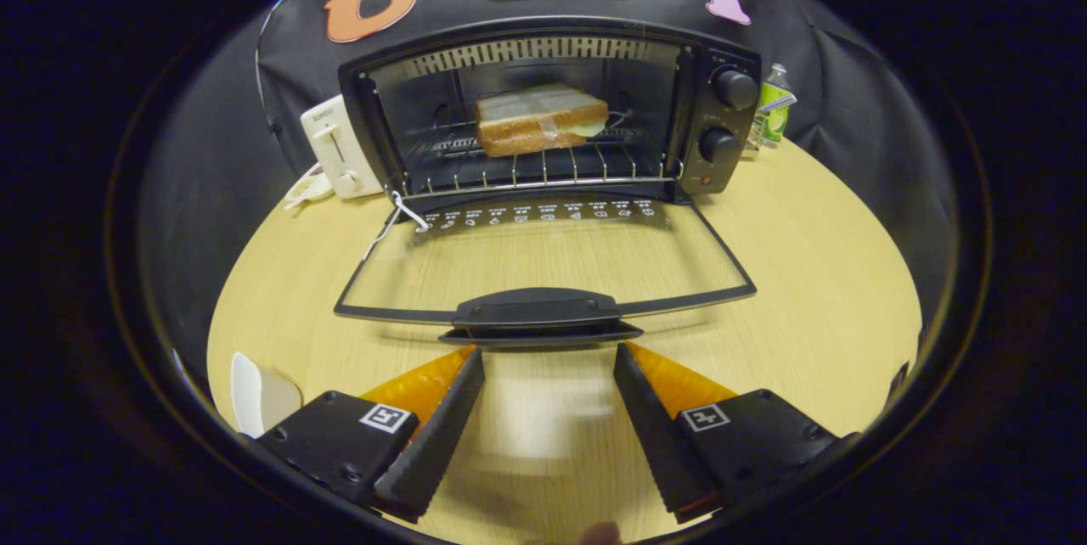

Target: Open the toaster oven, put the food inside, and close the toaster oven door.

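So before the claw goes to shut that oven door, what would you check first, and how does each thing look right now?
1. Sandwich sits fully on the rack, inside the toaster oven: ok.
2. Door is folded down flat, nothing lying on it: ok.
3. Door handle is just ahead of the claw: ok.
4. Claw is open and holds nothing: ok.
5. String hanging at the door's hinge corner might snag: cannot tell.

The gripper [549,358] hovers level and low, its two fingers [442,418] spread wide apart and angled forward, with nothing held between them.
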`<state>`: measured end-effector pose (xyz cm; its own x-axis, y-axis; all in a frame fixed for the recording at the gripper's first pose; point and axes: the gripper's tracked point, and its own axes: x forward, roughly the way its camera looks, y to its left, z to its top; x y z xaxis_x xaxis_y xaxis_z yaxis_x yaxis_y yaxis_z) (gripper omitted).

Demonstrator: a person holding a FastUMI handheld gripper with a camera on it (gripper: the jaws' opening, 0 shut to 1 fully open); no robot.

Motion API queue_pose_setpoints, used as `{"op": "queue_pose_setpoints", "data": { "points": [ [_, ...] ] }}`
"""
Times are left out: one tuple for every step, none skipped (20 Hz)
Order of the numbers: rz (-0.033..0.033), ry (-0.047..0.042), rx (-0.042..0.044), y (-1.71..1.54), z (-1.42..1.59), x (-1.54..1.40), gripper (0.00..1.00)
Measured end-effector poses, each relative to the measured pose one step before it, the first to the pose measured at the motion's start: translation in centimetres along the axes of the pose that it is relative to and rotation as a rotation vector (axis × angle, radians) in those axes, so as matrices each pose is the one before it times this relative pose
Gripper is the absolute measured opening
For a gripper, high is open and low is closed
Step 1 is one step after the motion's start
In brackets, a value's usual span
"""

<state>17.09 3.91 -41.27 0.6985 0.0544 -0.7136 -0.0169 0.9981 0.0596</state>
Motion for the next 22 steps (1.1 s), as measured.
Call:
{"op": "queue_pose_setpoints", "data": {
  "points": [
    [-0.00013,-0.00407,0.00664,0.034,0.331,-0.446,1.00],
    [0.00052,-0.00584,0.00578,0.076,0.292,-0.610,1.00],
    [0.00030,-0.00616,0.00116,0.101,0.504,-0.555,1.00],
    [-0.00010,-0.00898,0.00183,0.106,0.519,-0.520,1.00],
    [0.00049,-0.00998,0.00434,0.099,0.688,-0.508,1.00],
    [0.00048,-0.01514,0.00247,0.092,0.954,-0.481,1.00],
    [0.00092,-0.01364,0.00246,0.021,1.140,-0.287,1.00],
    [0.00027,-0.01552,0.00795,0.088,0.949,-0.353,1.00],
    [-0.00019,-0.01584,0.00176,0.155,1.031,-0.341,1.00],
    [0.00000,-0.02495,-0.00618,0.181,1.268,-0.292,1.00],
    [0.00119,-0.02891,-0.01520,0.199,1.392,-0.094,1.00],
    [0.00375,-0.02227,-0.01765,0.196,1.488,0.034,1.00],
    [0.00412,-0.02826,-0.00468,0.026,1.548,-0.046,1.00],
    [0.00561,-0.02448,-0.00079,0.092,1.622,-0.135,1.00],
    [0.00322,-0.02472,0.00302,-0.082,1.592,-0.358,1.00],
    [0.00572,-0.02512,0.00738,0.062,1.592,-0.565,1.00],
    [0.00565,-0.02466,0.00275,0.078,1.454,-0.588,1.00],
    [0.00443,-0.02481,-0.00011,-0.009,1.596,-0.748,1.00],
    [0.00410,-0.02125,0.00132,-0.021,1.265,-0.932,1.00],
    [0.00344,-0.02109,0.00111,-0.028,1.451,-1.021,1.00],
    [0.00114,-0.02376,0.00096,-0.116,1.348,-1.035,1.00],
    [-0.01201,-0.02593,-0.00167,-0.403,1.483,-1.082,1.00]
  ]
}}
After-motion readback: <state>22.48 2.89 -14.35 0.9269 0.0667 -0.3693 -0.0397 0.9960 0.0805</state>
